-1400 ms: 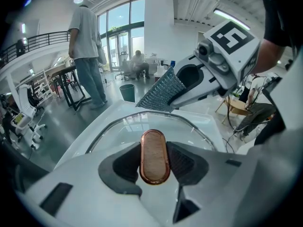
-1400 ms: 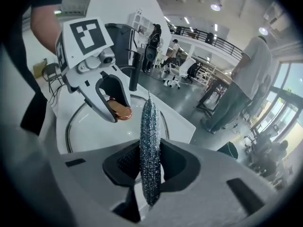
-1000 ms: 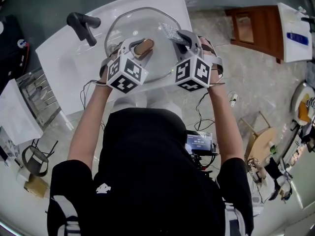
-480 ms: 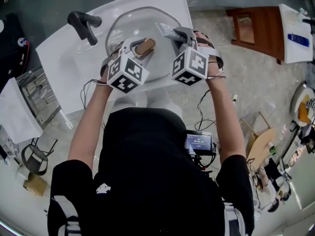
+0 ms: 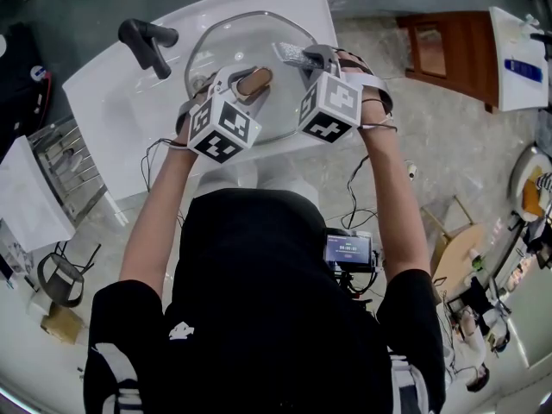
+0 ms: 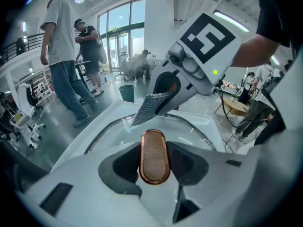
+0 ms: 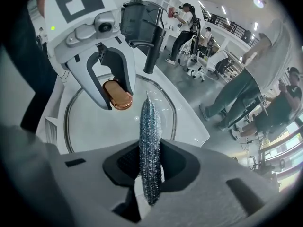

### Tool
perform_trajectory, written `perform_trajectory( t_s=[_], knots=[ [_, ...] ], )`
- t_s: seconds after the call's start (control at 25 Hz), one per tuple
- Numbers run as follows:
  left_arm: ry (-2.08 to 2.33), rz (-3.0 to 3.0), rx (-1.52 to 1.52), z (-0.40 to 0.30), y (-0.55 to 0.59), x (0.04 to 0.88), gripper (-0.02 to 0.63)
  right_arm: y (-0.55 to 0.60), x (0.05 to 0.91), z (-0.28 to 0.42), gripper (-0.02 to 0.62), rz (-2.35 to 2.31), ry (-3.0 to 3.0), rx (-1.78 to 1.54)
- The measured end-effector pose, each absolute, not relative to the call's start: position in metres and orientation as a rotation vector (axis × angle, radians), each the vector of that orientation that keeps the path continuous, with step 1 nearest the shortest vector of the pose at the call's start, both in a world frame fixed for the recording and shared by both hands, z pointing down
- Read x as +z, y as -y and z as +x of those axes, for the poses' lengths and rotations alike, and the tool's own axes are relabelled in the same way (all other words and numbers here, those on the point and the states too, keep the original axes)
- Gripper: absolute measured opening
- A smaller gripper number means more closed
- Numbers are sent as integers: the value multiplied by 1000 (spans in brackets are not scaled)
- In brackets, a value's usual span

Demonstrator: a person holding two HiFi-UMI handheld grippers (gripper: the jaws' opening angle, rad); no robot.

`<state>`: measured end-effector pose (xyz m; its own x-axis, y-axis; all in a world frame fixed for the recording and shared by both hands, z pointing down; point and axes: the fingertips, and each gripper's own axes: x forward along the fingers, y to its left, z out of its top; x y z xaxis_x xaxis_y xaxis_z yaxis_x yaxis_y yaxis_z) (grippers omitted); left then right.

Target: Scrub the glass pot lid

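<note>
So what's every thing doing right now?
Glass pot lid: lying over the sink.
Left gripper: shut on the lid handle.
Right gripper: shut on the scrub pad.
Scrub pad: clamped edge-on, pointing at the lid.
Faucet: no water running.

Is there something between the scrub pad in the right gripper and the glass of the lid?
Nothing visible does. The scrub pad points at bare glass of the glass lid. The left gripper, shut on the knob, stands beside the pad, not under it.
</note>
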<state>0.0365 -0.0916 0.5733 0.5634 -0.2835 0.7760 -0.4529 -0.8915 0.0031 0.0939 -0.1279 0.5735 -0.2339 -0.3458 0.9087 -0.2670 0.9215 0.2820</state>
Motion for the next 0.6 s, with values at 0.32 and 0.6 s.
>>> perform_trajectory(
  t_s=[0.32, 0.6],
  knots=[
    [628, 2594, 1227, 35, 92, 574, 167, 126, 576, 92, 67, 439, 1826, -48],
    [638, 2591, 1227, 36, 92, 575, 167, 123, 576, 93, 67, 438, 1824, -46]
  ],
)
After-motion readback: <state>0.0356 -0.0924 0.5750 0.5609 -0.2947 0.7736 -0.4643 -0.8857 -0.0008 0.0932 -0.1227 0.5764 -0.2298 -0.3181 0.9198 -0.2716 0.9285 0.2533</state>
